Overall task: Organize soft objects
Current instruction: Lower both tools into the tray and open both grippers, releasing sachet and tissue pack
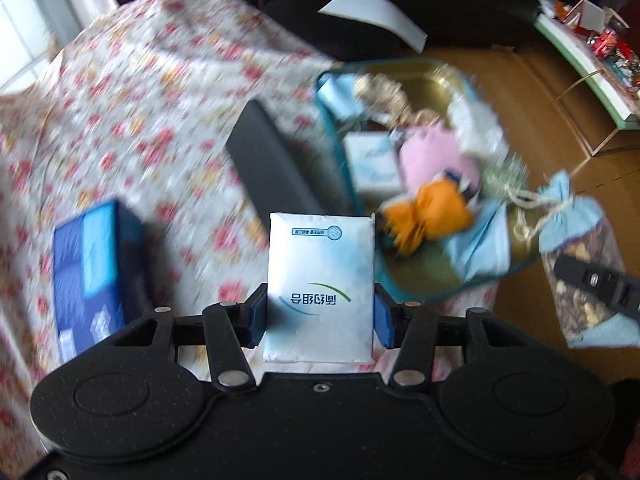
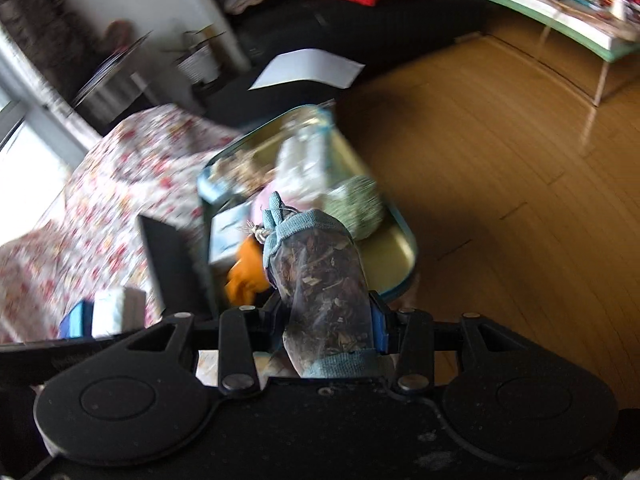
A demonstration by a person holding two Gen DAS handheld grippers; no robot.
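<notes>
Over the table's edge, your left gripper [image 1: 320,316] clamps a tissue pack [image 1: 320,280], right gripper [image 2: 326,316] a sachet [image 2: 320,280]; both may overshoot the crowded tin [image 1: 404,66].

Glossy plastic tissue pack [image 1: 320,280]; clear-sided cloth pouch [image 2: 320,280]; tin [image 2: 396,240], seemingly shiny metal; polished wood floor [image 2: 520,200].

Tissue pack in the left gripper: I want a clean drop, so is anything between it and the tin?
No barrier shows. The tissue pack sits clamped in the left gripper; the teal tin lies open, but already crowded with soft items.
</notes>
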